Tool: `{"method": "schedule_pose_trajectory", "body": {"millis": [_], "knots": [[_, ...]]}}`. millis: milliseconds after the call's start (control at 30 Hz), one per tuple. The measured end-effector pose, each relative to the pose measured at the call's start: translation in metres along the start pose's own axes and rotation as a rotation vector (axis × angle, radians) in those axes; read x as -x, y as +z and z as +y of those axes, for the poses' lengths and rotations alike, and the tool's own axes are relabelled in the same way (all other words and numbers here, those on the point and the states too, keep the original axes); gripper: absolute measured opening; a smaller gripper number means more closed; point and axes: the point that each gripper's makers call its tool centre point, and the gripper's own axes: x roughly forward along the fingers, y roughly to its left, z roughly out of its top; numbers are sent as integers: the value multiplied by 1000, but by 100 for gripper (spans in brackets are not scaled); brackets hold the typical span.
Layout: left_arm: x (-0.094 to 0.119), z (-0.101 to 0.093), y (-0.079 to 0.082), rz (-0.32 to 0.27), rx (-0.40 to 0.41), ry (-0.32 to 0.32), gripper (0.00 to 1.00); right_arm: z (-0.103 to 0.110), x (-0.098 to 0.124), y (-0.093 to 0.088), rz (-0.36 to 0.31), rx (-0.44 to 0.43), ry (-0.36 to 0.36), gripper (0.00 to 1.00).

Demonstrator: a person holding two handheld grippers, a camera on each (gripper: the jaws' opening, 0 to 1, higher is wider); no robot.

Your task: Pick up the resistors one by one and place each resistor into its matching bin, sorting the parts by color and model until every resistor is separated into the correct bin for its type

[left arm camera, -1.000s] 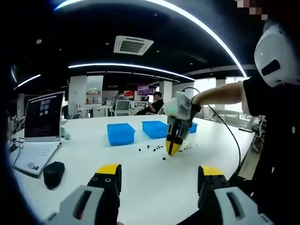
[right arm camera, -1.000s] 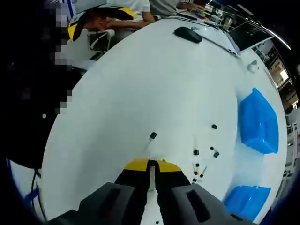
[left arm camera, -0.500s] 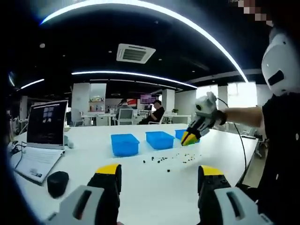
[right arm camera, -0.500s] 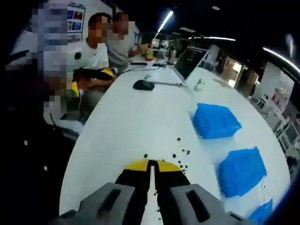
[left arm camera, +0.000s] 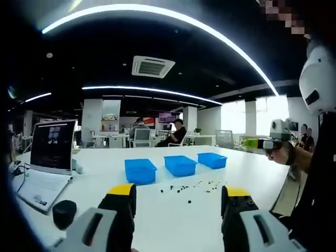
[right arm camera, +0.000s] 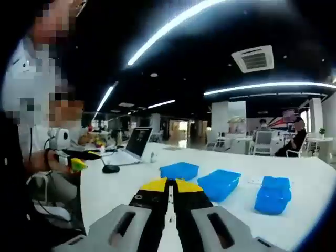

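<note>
Left hand-held gripper [left arm camera: 178, 202] jaws apart; right hand-held gripper [right arm camera: 169, 185] closed.

- Resistors [left arm camera: 190, 187]: small dark specks, scattered loose on the white tabletop in a ragged band in front of the bins, mostly before the middle and right ones in the left gripper view; too small to tell colour or model.
- Three bins, all bright blue, shallow, rectangular, open-topped, standing upright in a row, well apart from each other.
- Left gripper view: left bin [left arm camera: 140, 170], middle bin [left arm camera: 180, 165], right bin [left arm camera: 212, 160], receding toward the right.
- Right gripper view: same row as left bin [right arm camera: 179, 170], middle bin [right arm camera: 219, 184], right bin [right arm camera: 273, 195].
- Contents of the bins: cannot tell.
</note>
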Motion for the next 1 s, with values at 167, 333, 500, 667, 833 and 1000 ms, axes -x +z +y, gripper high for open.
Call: {"method": "schedule_pose_trajectory", "body": {"millis": [167,333,500,667,833,1000], "knots": [[4,-2,-2,8,5,-4,67,8,6,8,-26,13,-30,6],[6,0,1,-10,10,24,67,-2,-19,18,-54,-2,-49,6],[7,2,4,-20,14,44,67,-4,-69,29,-51,-17,21,6],[8,3,8,-29,9,53,67,4,-133,38,-21,70,109,6],[10,6,11,-39,13,70,67,5,-202,42,8,72,154,6],[14,14,15,-57,15,110,66,2,-258,30,62,2,175,6]]}}
